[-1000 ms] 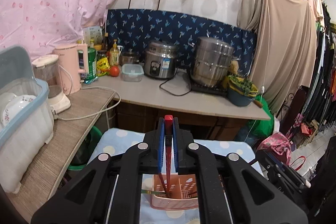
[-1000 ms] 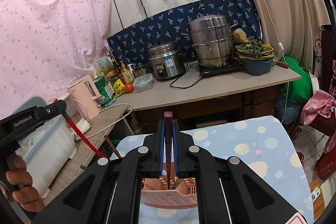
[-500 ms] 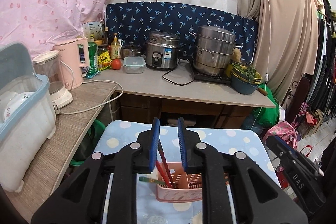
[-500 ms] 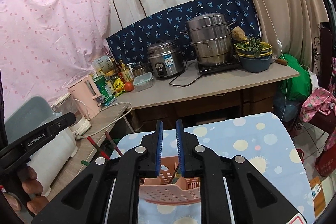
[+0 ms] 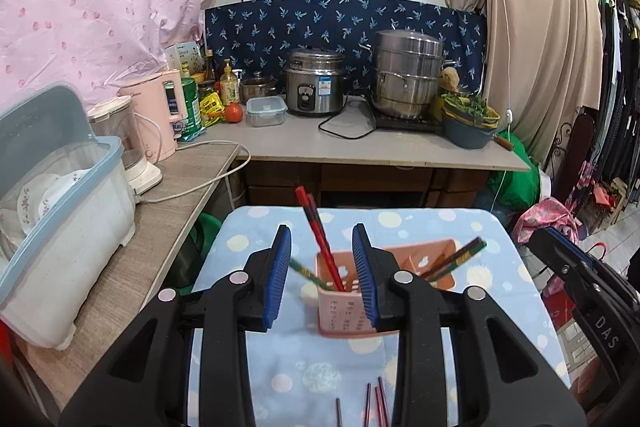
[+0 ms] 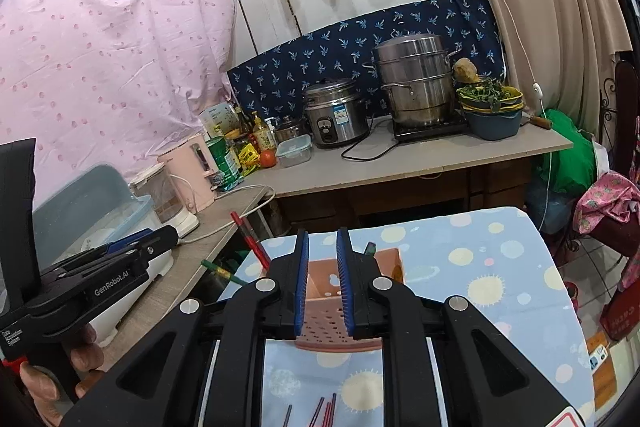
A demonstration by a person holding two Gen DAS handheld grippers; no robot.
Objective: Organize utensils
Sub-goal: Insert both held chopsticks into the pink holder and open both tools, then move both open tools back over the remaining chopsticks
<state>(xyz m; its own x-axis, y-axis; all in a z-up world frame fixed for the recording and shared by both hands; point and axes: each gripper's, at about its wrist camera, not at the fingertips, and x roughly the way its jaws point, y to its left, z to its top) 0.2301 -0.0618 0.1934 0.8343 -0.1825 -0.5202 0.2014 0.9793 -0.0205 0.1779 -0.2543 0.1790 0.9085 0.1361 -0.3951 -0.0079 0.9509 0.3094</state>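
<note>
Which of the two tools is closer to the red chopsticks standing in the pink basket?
Left. The left tool, jaws opening, has the red chopsticks framed between its fingers in the pink basket. The right tool, also opening, faces the basket's other end.

Left gripper (image 5: 322, 253): pointed forward and downward; jaws parted and opening, blue pads (image 5: 280, 269) clear of contact, nothing gripped. Seen also from the right wrist view at lower left, carried by a hand (image 6: 56, 379) whose fingers are wrapped round the handle.

Right gripper (image 6: 323, 259): pointed forward and downward; jaws narrowly parted and opening, nothing pressed between the pads (image 6: 302, 275).
</note>
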